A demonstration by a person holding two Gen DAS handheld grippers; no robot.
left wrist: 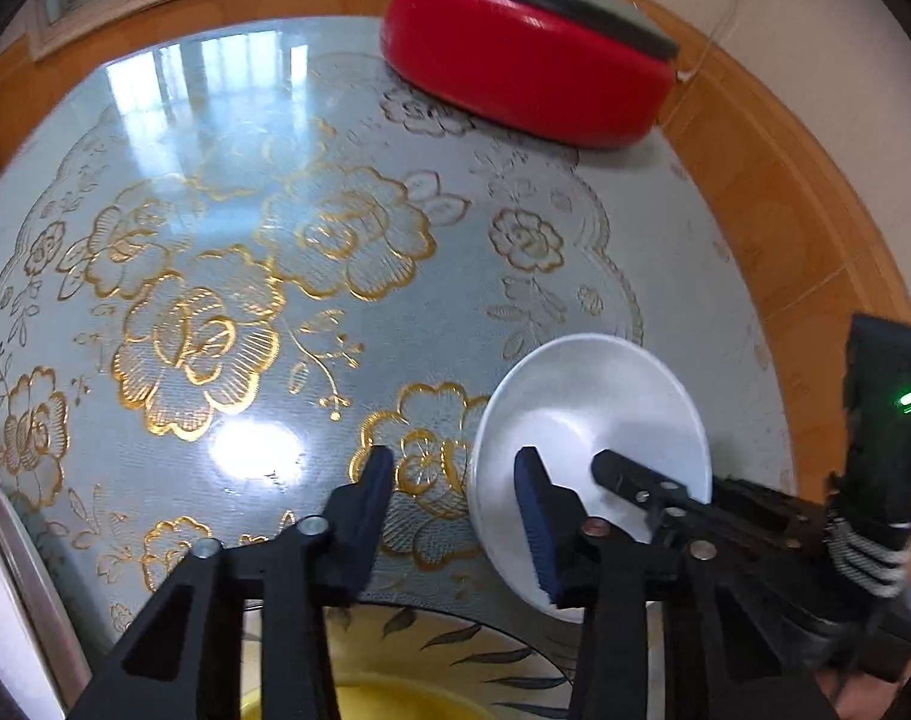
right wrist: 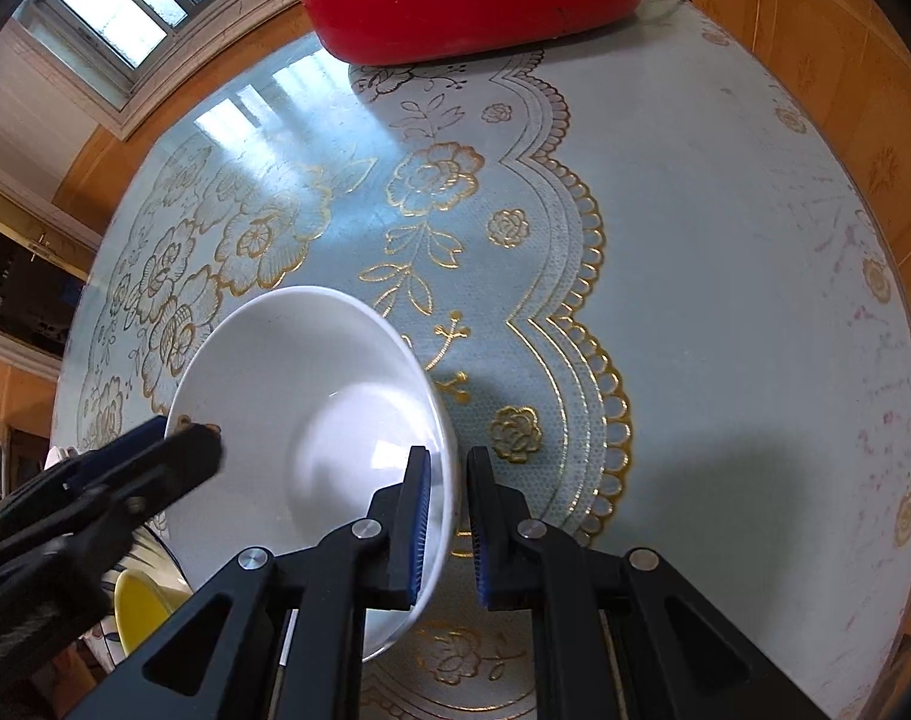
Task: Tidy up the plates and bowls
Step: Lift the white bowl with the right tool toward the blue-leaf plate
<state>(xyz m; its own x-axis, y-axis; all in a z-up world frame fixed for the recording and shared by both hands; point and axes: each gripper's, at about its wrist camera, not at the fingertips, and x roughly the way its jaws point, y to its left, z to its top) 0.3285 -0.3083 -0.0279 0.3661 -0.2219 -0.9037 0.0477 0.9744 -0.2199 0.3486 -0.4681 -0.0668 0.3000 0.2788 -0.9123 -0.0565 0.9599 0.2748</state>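
Observation:
A white bowl [right wrist: 311, 408] hangs tilted over the table, and my right gripper [right wrist: 449, 510] is shut on its right rim, one pad inside and one outside. In the left wrist view the same bowl [left wrist: 599, 408] sits low on the right, with the right gripper [left wrist: 629, 480] reaching into it. My left gripper [left wrist: 455, 492] stands open astride the bowl's left rim, its pads not pressing on it. From the right wrist view, the left gripper [right wrist: 173, 444] comes in at the bowl's left edge. Below lie a leaf-patterned plate [left wrist: 485, 654] and a yellow bowl [left wrist: 395, 702].
A red electric pot [left wrist: 527, 72] with a grey lid stands at the far side of the round table [right wrist: 725, 300], which has a floral cover in pale blue and gold. A metal-rimmed dish [left wrist: 11, 570] shows at the left edge. The yellow bowl [right wrist: 137, 606] lies under the left gripper.

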